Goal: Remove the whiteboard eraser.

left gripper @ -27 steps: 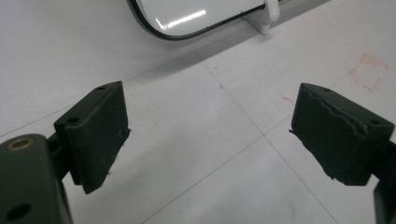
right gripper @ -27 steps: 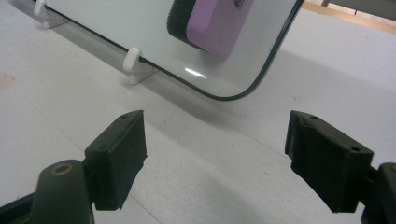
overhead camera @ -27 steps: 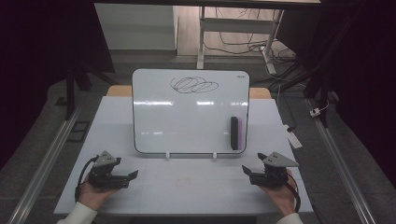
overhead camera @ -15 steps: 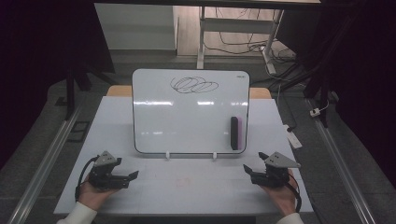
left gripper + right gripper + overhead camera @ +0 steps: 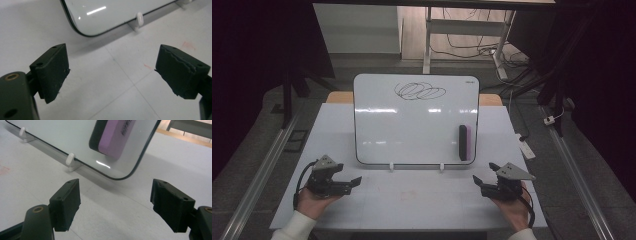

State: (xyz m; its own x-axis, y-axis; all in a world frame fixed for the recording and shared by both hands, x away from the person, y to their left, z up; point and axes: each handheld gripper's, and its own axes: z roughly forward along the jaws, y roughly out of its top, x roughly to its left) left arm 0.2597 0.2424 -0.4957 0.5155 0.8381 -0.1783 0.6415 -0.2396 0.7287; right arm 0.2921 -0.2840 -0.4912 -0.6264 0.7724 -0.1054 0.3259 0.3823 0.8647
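a white rectangular whiteboard with a thin black frame [image 5: 414, 120] stands tilted back on two small white plastic feet [image 5: 391, 165] near the middle of the pale grey tabletop [image 5: 412, 200], and a black looping scribble [image 5: 419, 91] is drawn near its upper edge. a purple block eraser with a black felt side [image 5: 463, 142] sticks upright on the board face, close to the lower right corner. the left claw [image 5: 354, 181] rests low over the tabletop in front of the board's lower left corner, with both black jaws wide apart and nothing between them; the left gripper view shows bare tabletop between the jaws. the right claw [image 5: 482, 175] is also spread open and holds nothing, and it sits in front of the lower right corner, near the eraser but well apart from touching it. i judge that the work here is to take the eraser and wipe the scribble. the risk is that the board only leans on its small feet, so a hard push from the right claw can slide it or tip it backward. a grip on only the edge of the eraser can let it drop on the tabletop. wiping with the purple side will probably leave the marks.
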